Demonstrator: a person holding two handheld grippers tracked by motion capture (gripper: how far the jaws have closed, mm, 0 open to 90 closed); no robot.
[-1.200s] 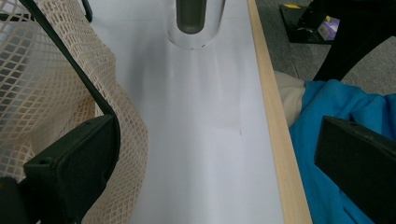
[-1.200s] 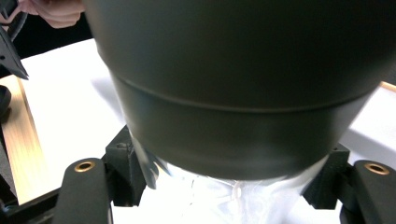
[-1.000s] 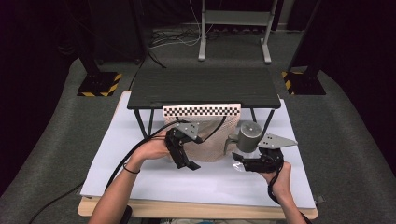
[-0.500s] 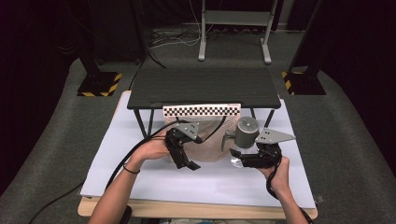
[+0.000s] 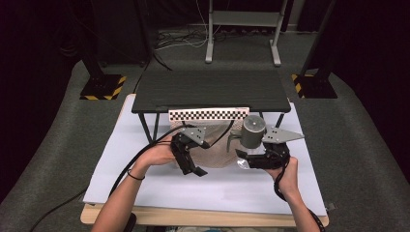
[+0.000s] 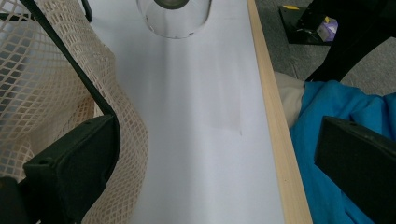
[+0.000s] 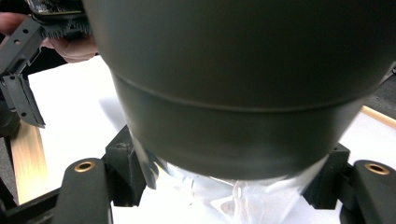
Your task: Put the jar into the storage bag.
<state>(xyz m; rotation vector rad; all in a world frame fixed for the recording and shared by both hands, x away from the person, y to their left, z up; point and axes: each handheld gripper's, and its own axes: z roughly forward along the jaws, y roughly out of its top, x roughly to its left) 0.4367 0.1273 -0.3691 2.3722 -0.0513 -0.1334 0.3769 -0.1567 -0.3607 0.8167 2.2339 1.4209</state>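
Note:
My right gripper is shut on a clear container with a dark grey lid. In the right gripper view its jaws press both sides of the clear body under the lid. A cream mesh bag lies between the two hands. Just left of the bag, my left gripper stands open. In the left gripper view the netting drapes against one jaw, with the gripper's gap over bare white board. The container's clear end shows farther off.
A low black shelf stands over the back of the white board, with a checkered strip under its front edge. The table's wooden edge and blue cloth lie near the person. Black stands sit on the floor behind.
My right gripper has carried the container slightly left and away from the person, toward the mesh bag. The left gripper has stayed where it was.

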